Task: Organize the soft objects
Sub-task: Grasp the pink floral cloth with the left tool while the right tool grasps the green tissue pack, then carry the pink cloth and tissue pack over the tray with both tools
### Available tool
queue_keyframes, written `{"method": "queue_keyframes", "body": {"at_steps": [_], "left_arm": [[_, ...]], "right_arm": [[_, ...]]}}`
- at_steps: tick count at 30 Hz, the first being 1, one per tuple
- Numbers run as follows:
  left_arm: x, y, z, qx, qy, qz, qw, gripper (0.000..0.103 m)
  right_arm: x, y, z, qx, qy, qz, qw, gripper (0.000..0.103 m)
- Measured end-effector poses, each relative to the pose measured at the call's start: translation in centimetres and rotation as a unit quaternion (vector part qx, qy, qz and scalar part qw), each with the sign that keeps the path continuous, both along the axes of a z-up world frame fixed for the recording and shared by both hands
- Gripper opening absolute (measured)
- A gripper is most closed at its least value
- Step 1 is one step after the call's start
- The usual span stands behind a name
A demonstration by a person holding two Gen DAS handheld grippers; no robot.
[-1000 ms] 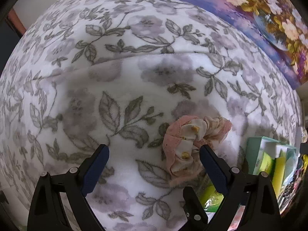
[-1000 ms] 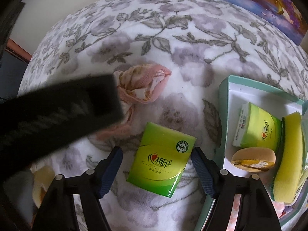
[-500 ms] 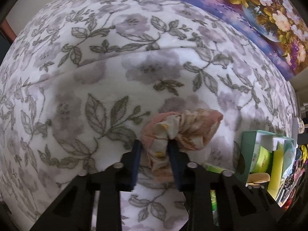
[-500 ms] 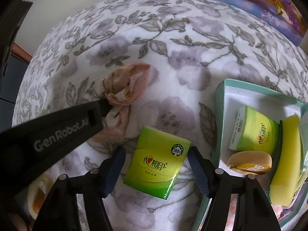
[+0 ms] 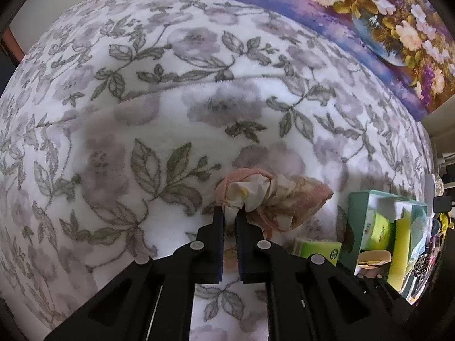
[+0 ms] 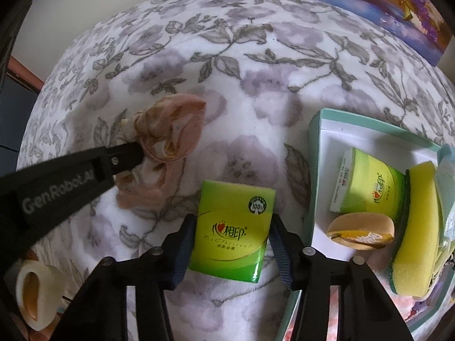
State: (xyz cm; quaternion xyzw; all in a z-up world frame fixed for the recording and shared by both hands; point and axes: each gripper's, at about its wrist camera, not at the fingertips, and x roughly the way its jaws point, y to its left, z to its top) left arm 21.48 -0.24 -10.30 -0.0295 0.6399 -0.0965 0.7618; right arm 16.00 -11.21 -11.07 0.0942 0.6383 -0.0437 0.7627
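A pink and cream fabric scrunchie (image 5: 273,199) lies bunched on the floral blanket (image 5: 142,99). My left gripper (image 5: 229,211) is shut on its left end, with cloth pinched between the pads. In the right wrist view the same scrunchie (image 6: 170,130) shows with the left gripper's fingers (image 6: 125,156) clamped on it. A green tissue pack (image 6: 231,227) lies flat on the blanket between the jaws of my right gripper (image 6: 232,218). Those jaws are closing and both pads touch the pack's long sides.
A teal tray (image 6: 312,147) stands to the right, holding another green tissue pack (image 6: 369,187), a yellow sponge (image 6: 415,227) and a tan round puff (image 6: 361,230). A flower painting (image 5: 369,14) leans at the back. A cream object (image 6: 34,292) sits at bottom left.
The left jaws went from wide open to shut on the scrunchie, pulling it into a bunch. The right jaws narrowed onto the green tissue pack.
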Motion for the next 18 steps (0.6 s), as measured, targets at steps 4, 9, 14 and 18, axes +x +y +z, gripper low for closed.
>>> {"method": "queue_keyframes", "body": {"at_steps": [4, 9, 14, 18], "left_arm": [[0.0, 0.5, 0.9, -0.003, -0.009, -0.001, 1.0000, 0.006], [-0.9, 1.0, 2.5, -0.009, -0.024, -0.001, 0.9997, 0.006], [-2.9, 2.3, 5.1, -0.020, -0.048, -0.004, 0.9986, 0.006], [-4.9, 2.9, 6.6, -0.032, -0.063, -0.006, 0.9975, 0.006]], "right_arm": [[-0.6, 0.0, 0.3, 0.003, 0.001, -0.002, 1.000, 0.053], [-2.3, 0.3, 2.2, 0.009, -0.015, -0.002, 1.000, 0.053], [-4.6, -0.1, 4.2, 0.011, -0.030, -0.012, 0.999, 0.053], [-6.8, -0.4, 5.6, 0.010, -0.035, -0.021, 0.999, 0.053]]}}
